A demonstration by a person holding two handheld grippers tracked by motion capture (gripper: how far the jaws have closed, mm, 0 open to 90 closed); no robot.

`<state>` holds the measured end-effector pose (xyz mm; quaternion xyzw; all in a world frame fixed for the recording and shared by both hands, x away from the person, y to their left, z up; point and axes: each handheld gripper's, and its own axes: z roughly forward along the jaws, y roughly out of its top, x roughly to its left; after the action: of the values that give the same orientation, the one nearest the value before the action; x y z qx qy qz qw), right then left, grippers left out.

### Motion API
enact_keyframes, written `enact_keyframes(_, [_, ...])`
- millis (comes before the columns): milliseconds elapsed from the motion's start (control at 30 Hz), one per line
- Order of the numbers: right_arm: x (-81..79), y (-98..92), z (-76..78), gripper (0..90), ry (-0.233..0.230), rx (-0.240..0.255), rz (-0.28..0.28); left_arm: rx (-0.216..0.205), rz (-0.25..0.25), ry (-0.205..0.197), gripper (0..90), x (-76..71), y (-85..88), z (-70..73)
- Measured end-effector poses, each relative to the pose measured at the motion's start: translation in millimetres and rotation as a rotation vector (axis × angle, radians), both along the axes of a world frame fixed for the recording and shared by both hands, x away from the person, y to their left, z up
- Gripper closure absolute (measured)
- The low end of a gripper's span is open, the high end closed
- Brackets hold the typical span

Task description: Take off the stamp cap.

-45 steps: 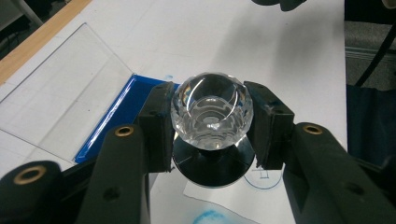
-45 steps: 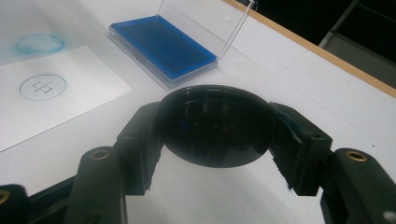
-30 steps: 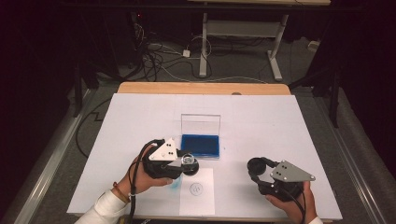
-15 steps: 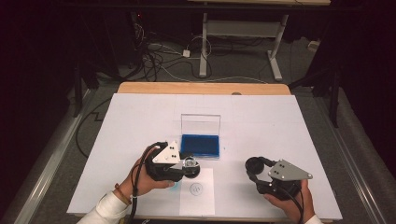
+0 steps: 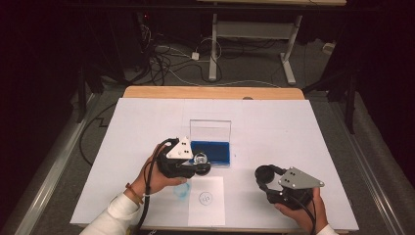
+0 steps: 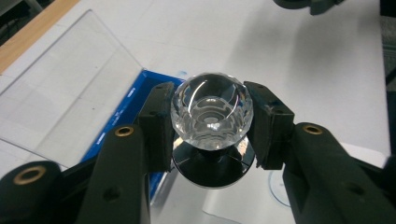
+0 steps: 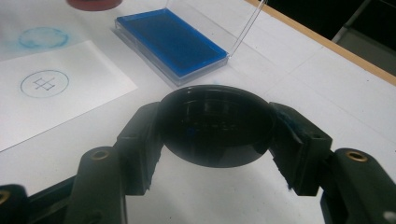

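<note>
My left gripper is shut on a stamp with a faceted clear knob and a dark round base. It hovers by the near left corner of the blue ink pad, whose clear lid stands upright. My right gripper rests low at the front right, shut on a black round cap. A small paper sheet lies at the front edge between the hands and bears a blue circular stamp mark.
A faint blue ring smudge marks the white table cover just left of the paper. The table's wooden far edge runs behind the cover. Cables and desk legs lie on the floor beyond.
My left gripper has shifted slightly away from the paper toward the ink pad, still holding the stamp. The right gripper has stayed where it was.
</note>
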<state>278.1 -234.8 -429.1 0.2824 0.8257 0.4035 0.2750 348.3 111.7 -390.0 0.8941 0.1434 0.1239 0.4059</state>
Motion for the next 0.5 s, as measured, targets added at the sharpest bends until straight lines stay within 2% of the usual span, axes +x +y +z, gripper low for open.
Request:
enact_keyframes(133, [0.6,0.1,-0.9,38.8,0.005,-0.003,0.000,-0.003,0.015,0.002,54.6,10.9,-4.2,0.3])
enact_keyframes(300, [1.2,0.2,-1.4,38.8,0.007,-0.004,0.003,0.026,0.023,0.011,54.6,24.0,-11.6,-4.9])
enact_keyframes(500, [2.3,-0.7,-2.1,38.8,0.013,-0.002,0.000,0.042,0.043,0.032,54.6,39.3,-15.1,-7.8])
